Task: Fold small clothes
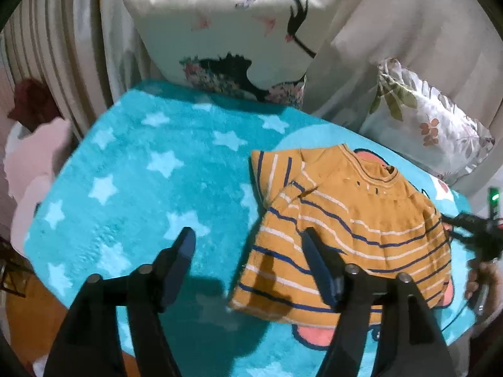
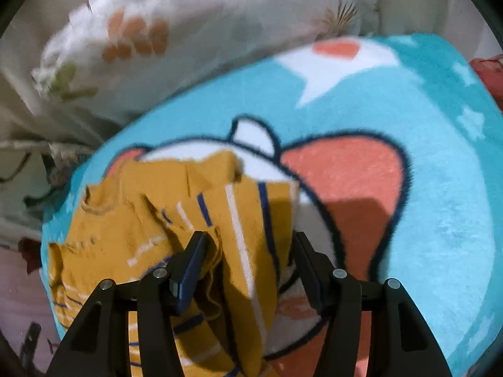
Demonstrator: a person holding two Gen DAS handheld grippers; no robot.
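Note:
A small mustard-yellow top with navy and white stripes [image 1: 352, 232] lies on a turquoise star blanket [image 1: 141, 188], its left sleeve folded over the body. My left gripper [image 1: 248, 238] is open above the top's left edge, holding nothing. The right gripper shows at the top's right edge in the left wrist view [image 1: 462, 223]. In the right wrist view the top [image 2: 151, 220] lies bunched, with its striped sleeve [image 2: 248, 235] standing between the spread fingers of my right gripper [image 2: 248, 242]. The jaws are wide apart and do not pinch the cloth.
A cream pillow with a black bird print [image 1: 232, 40] leans at the blanket's far edge. A floral pillow [image 1: 430, 122] lies at the right, also in the right wrist view [image 2: 141, 40]. Pink cloth [image 1: 34, 160] lies off the left edge. The blanket carries a cartoon print [image 2: 345, 169].

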